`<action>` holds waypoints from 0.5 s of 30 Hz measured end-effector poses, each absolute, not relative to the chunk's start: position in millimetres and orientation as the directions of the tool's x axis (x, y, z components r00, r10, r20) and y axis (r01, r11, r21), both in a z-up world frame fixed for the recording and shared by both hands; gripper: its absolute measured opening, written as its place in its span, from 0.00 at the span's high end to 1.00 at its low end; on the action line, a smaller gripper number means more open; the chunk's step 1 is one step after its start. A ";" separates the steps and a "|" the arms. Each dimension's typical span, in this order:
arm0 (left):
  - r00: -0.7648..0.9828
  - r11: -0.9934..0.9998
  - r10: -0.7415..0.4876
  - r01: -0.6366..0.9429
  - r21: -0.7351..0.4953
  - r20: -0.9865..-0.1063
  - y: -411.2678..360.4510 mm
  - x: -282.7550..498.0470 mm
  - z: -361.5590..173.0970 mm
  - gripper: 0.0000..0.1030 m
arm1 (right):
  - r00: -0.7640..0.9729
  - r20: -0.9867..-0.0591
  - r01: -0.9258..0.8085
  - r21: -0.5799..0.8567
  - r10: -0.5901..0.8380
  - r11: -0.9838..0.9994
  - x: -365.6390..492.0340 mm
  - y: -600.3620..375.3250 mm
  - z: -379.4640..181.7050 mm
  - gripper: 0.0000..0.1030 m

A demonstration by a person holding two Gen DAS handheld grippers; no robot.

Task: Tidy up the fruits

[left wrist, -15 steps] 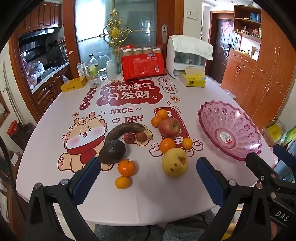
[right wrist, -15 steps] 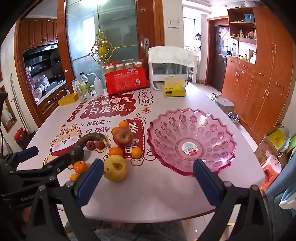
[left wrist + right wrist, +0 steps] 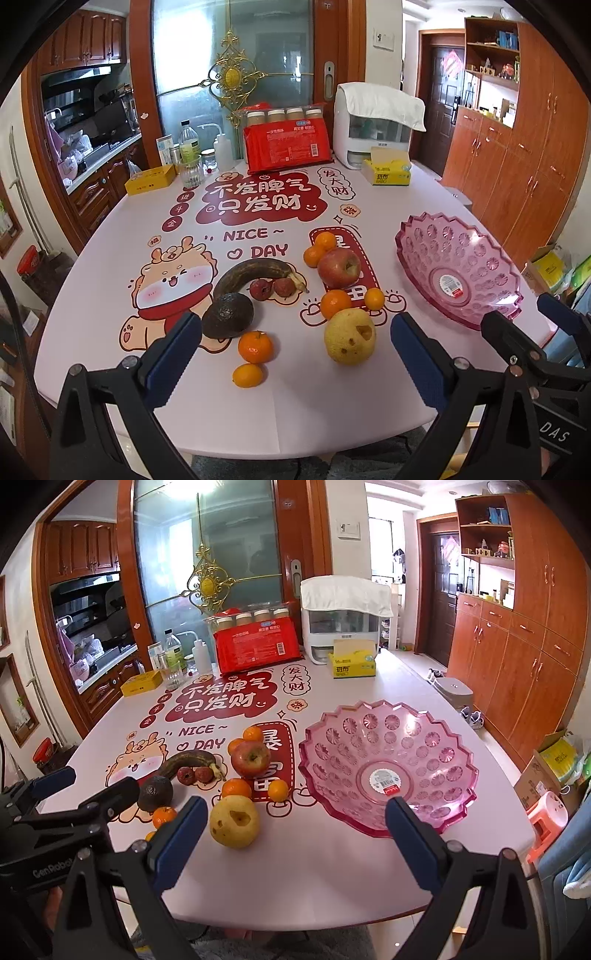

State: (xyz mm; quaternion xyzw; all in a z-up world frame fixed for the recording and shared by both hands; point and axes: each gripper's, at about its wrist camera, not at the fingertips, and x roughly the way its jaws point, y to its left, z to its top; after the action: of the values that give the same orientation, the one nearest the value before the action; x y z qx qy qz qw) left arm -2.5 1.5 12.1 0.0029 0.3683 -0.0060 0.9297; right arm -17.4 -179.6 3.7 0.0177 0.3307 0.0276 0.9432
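Note:
Fruit lies loose on the pink printed table (image 3: 288,406): a yellow pear (image 3: 349,336) (image 3: 235,821), a red apple (image 3: 339,267) (image 3: 250,758), a dark avocado (image 3: 228,315) (image 3: 155,793), a blackened banana (image 3: 255,272), two small red fruits and several mandarins (image 3: 255,346). An empty pink plastic bowl (image 3: 476,306) (image 3: 332,734) stands to their right. My left gripper (image 3: 291,354) hangs open above the table's near edge, the mandarins and pear lying beyond its fingers. My right gripper (image 3: 295,842) is open too, between the pear and the bowl.
At the table's far end stand a red packet (image 3: 287,149) with jars behind it, a white appliance (image 3: 373,129), a yellow tissue box (image 3: 386,173), bottles, a glass and a yellow tin (image 3: 149,180). Wooden cabinets line the right wall. The left gripper's body (image 3: 55,834) shows in the right wrist view.

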 end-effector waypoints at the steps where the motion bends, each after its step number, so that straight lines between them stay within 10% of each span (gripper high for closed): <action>1: 0.728 1.000 -0.010 0.014 0.001 -0.685 1.3 -2.5 11.2 0.02 | 0.779 -0.624 -0.041 0.054 0.066 0.998 -17.0 -179.5 3.7 0.05; 15: 0.720 1.000 -0.023 0.021 -0.012 -0.694 5.4 -1.6 4.3 0.01 | 0.775 -0.627 -0.045 0.068 0.078 0.997 -12.6 -179.2 2.3 0.05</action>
State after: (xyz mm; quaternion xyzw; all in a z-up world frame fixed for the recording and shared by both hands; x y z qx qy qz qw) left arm -1.6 5.4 4.3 -0.0016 0.3740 -0.0118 0.9274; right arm -12.6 -179.2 2.3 0.0246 0.3336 0.0326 0.9418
